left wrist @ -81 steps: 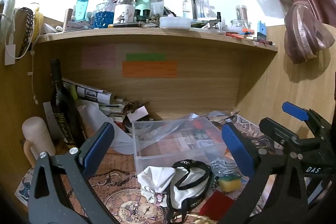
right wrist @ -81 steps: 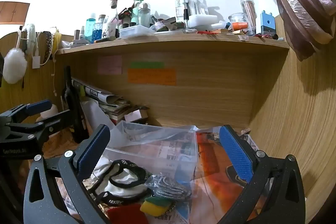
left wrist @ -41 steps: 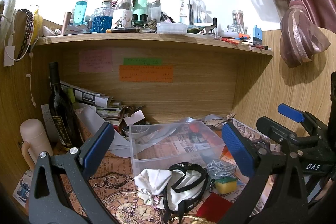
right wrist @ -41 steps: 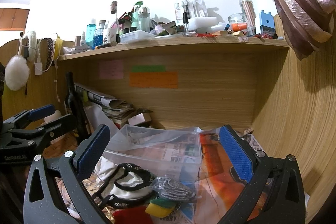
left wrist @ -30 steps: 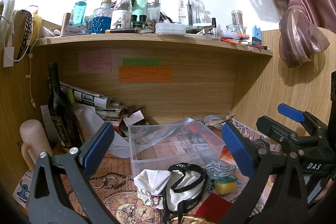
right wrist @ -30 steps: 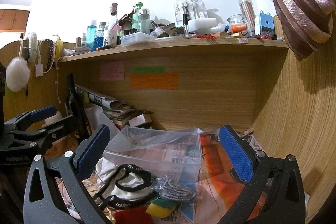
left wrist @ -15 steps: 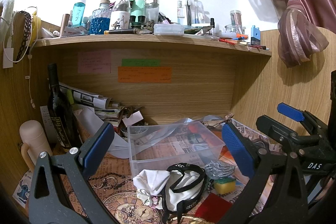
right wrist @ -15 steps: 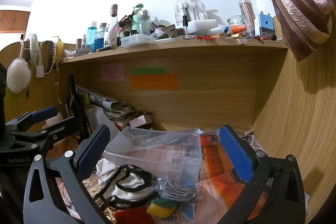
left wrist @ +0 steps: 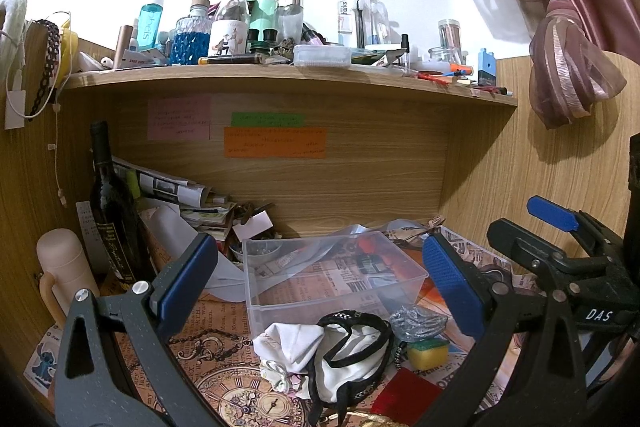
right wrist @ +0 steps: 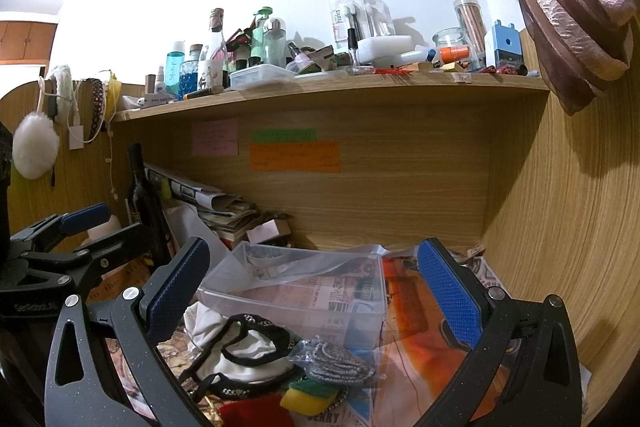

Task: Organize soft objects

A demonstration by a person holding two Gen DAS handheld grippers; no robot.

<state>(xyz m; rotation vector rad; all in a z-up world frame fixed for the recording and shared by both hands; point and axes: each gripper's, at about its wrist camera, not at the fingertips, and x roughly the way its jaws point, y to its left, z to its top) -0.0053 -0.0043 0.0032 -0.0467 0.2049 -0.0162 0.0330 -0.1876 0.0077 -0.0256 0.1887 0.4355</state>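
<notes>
A pile of soft things lies in front of a clear plastic bin (left wrist: 332,275): a white cloth (left wrist: 288,343), a white garment with black trim (left wrist: 352,347), a grey mesh scrubber (left wrist: 416,319), a yellow-green sponge (left wrist: 428,351) and a red cloth (left wrist: 404,395). The bin (right wrist: 296,295) looks empty. My left gripper (left wrist: 320,283) is open and empty, above the pile. My right gripper (right wrist: 312,287) is open and empty, to the right of the left one. The garment (right wrist: 248,347), scrubber (right wrist: 336,363) and sponge (right wrist: 308,395) lie under it.
A dark wine bottle (left wrist: 112,211) and a beige flask (left wrist: 64,267) stand at the left. Rolled papers and books (left wrist: 180,199) are stacked at the back left. A shelf (left wrist: 280,75) crowded with bottles runs overhead. A wooden wall (right wrist: 560,227) closes the right side.
Both grippers have drifted back and up a little, so slightly more of the desk shows. Both stay open and empty. The soft things have not moved.
</notes>
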